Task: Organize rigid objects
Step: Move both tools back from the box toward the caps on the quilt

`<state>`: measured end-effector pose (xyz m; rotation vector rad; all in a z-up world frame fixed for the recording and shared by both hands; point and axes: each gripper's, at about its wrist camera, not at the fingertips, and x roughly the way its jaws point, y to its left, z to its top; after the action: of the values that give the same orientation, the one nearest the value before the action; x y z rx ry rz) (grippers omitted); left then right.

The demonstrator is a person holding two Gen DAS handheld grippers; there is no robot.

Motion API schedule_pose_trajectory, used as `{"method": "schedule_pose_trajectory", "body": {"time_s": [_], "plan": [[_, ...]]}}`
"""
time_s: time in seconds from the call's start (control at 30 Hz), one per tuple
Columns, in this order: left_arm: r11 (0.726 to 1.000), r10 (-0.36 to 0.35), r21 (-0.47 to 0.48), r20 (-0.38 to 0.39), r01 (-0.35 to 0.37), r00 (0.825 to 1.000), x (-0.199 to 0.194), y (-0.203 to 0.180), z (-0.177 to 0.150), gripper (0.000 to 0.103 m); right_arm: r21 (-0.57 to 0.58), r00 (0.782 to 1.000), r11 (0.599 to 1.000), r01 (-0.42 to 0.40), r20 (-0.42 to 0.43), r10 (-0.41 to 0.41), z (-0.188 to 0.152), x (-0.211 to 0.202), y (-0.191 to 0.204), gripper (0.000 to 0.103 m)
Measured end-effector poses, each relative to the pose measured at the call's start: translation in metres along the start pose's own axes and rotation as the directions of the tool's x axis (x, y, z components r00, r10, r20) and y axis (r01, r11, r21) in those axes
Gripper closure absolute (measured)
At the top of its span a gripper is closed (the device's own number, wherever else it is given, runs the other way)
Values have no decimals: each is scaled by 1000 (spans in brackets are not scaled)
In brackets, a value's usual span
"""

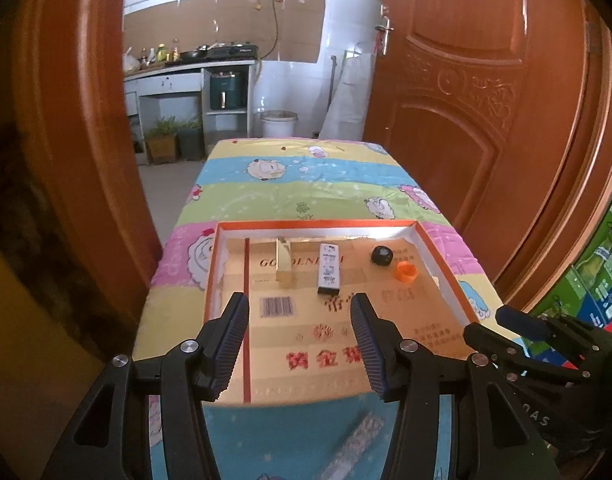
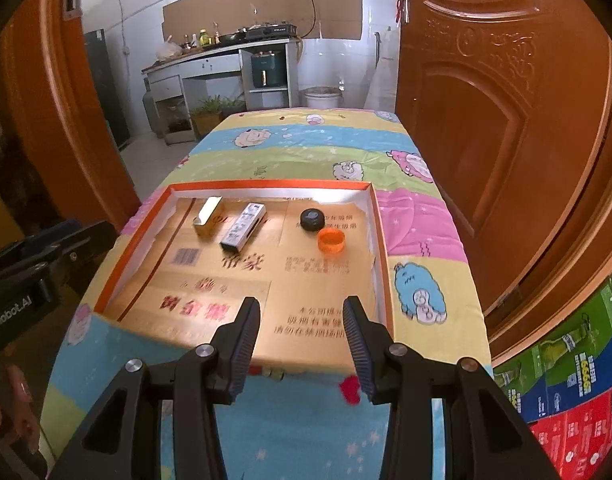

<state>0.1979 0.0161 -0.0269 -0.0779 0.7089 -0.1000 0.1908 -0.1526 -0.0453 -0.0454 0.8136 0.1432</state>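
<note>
Sitting in the far half of the shallow orange-rimmed tray [image 2: 273, 186] were four small things: a gold box [image 2: 207, 218] at the far left, a grey-and-white box [image 2: 243, 227] just beside it, a black cap [image 2: 312, 219] to the right, and an orange cap [image 2: 331, 241] just near of that one. The two boxes lay close, possibly touching; the two caps were close too. The tray's near half was bare printed card, and the tray rested on a table under a cartoon-sheep cloth [image 2: 422, 240].

The left claw [image 1: 299, 344] hung over the tray's near edge with its jaws wide apart and nothing between them. The right claw [image 2: 301, 344] did likewise, also open and empty.

The likeliest trouble, as I judged it, was a claw reaching for one cap and knocking its neighbour, since round caps roll easily. A grab at either box could drag the other along. The tray looked light, so a low approach might catch its rim and shove everything. A blurred silvery strip [image 1: 356, 446] on the cloth near the left claw might be swept off.
</note>
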Motion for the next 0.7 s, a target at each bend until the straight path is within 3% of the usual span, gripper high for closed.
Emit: {"method": "schedule_pose_trajectory", "body": {"time_s": [0.7], "plan": [[1000,-20,19,46,19,999,-84,3,-59,48,0,999,1000,-1,43,1,-62,-76,13,60]]}}
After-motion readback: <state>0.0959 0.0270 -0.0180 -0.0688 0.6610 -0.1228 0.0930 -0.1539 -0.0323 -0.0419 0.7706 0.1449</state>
